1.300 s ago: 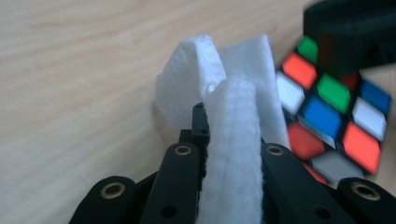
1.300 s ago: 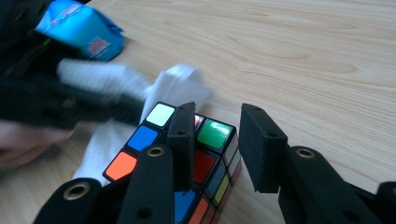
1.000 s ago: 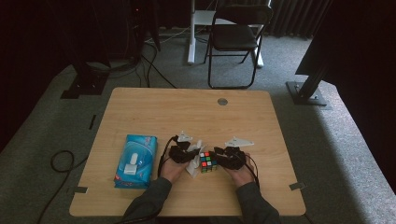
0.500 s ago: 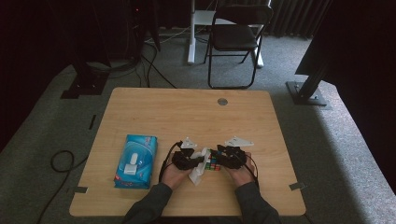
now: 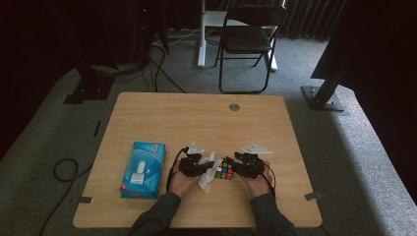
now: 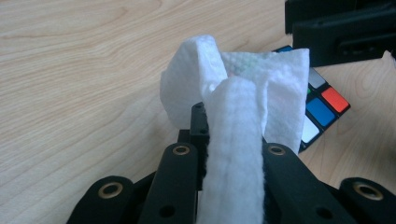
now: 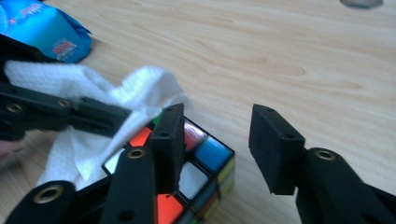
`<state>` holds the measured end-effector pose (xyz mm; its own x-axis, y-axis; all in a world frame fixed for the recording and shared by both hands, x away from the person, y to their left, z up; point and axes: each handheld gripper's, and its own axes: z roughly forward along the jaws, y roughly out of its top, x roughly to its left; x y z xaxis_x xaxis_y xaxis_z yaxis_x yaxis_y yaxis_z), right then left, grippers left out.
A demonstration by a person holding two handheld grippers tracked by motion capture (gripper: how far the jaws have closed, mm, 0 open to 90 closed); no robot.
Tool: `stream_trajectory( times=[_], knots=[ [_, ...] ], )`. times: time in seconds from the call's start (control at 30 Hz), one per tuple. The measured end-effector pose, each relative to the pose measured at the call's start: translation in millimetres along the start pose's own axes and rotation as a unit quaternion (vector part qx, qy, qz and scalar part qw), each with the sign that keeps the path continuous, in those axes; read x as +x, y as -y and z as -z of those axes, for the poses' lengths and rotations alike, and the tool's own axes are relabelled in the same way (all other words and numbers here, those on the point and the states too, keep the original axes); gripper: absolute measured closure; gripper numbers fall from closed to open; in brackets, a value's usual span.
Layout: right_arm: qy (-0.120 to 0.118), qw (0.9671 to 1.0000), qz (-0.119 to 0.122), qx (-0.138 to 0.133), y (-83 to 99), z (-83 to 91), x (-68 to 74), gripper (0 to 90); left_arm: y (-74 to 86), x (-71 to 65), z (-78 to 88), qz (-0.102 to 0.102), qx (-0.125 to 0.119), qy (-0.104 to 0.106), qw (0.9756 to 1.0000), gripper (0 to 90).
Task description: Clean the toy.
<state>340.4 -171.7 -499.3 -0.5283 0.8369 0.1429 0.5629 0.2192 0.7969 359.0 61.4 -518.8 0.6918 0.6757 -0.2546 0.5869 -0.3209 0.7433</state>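
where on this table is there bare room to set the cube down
Bare wood on the table: the far half up to the metal disc, and right of the right gripper. Crowded between tissue pack, left gripper, tissue and cube.

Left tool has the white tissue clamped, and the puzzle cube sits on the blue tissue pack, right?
Not quite. The left tool does clamp the white tissue, but the puzzle cube sits on the bare table, apart from the blue tissue pack. The high view shows it.

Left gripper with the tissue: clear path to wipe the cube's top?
Probably yes. The left gripper is shut on the tissue, right beside the cube. The right gripper sits open at the cube's far side, top mostly uncovered.
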Motion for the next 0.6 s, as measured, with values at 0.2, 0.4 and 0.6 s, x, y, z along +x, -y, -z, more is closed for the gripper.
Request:
stream_trajectory(
  times=[0.2, 0.4, 0.6],
  knots=[
    [0.000, 0.9998, -0.014, 0.015, 0.8, -1.9, -1.9, 59.3, -2.6, 1.5, 1.8, 0.004, -0.006, -0.002, 1.0000, 82.7],
    [-0.005, 0.9996, -0.025, 0.016, 0.4, -2.9, -3.2, 60.2, -5.9, 0.1, 2.7, 0.004, -0.010, 0.002, 0.9999, 82.7],
    [-0.008, 0.9996, -0.025, 0.013, 0.4, -4.2, -2.8, 62.6, -11.5, -7.7, -1.2, -0.003, -0.012, 0.012, 0.9999, 81.0]
  ],
)
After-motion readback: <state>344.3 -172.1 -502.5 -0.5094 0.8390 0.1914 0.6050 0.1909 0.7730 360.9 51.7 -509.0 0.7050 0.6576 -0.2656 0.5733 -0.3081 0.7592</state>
